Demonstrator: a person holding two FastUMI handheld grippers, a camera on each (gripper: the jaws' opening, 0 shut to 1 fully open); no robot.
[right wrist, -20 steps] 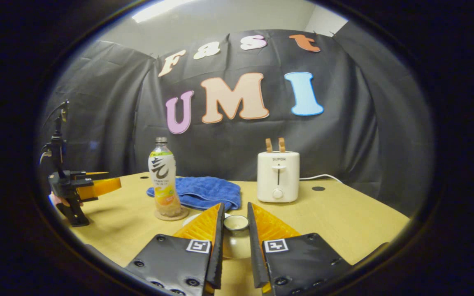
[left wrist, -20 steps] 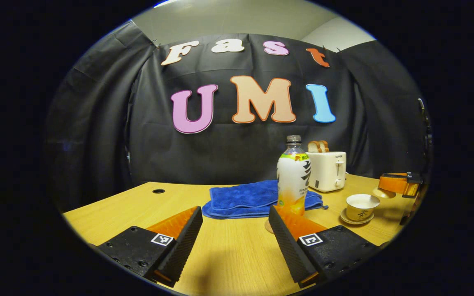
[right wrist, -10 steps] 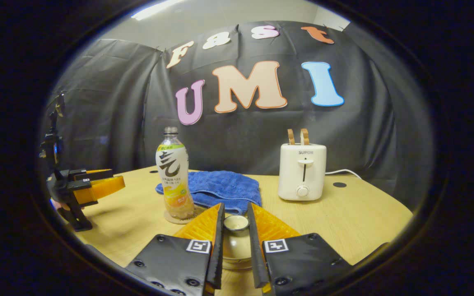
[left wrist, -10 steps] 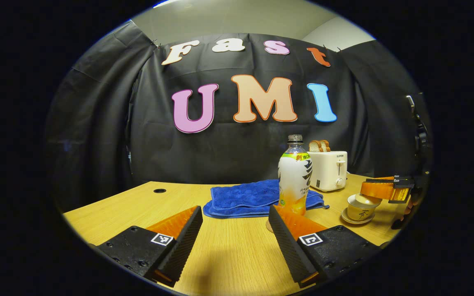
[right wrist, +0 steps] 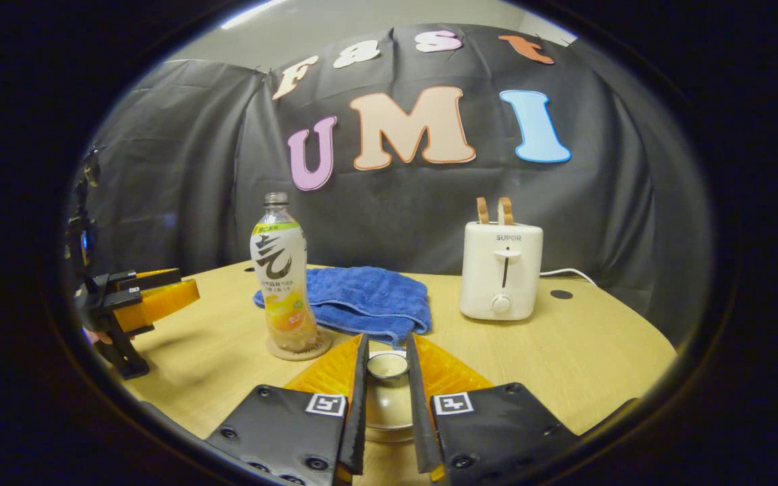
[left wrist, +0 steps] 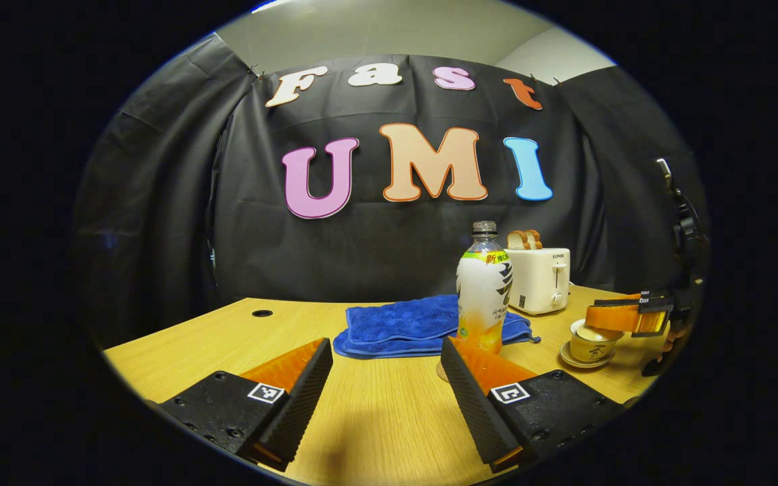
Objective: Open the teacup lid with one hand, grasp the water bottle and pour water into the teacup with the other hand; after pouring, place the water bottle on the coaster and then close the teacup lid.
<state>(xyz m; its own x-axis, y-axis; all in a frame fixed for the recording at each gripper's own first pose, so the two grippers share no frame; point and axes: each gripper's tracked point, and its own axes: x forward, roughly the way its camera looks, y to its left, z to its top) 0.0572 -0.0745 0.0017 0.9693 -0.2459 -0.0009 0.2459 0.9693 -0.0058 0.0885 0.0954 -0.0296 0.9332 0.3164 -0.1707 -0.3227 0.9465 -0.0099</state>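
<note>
Your right gripper (right wrist: 386, 405) has its jaws squeezed on the knob of the teacup lid (right wrist: 387, 368), one finger on each side. In the left gripper view, the lid sits on top of the teacup (left wrist: 592, 347), and the teacup stands on its little saucer (left wrist: 575, 360) on the wooden surface (left wrist: 375, 412). I cannot tell if the lid rests fully on the cup.

Your left gripper (left wrist: 385, 378) has its jaws wide apart and holds nothing. It hangs low over the surface.

The water bottle (right wrist: 282, 277) stands upright on the round coaster (right wrist: 298, 349). The bottle is just left of the teacup. A blue towel (right wrist: 362, 300) lies behind it. A white toaster (right wrist: 501, 270) with bread in it stands farther right.
</note>
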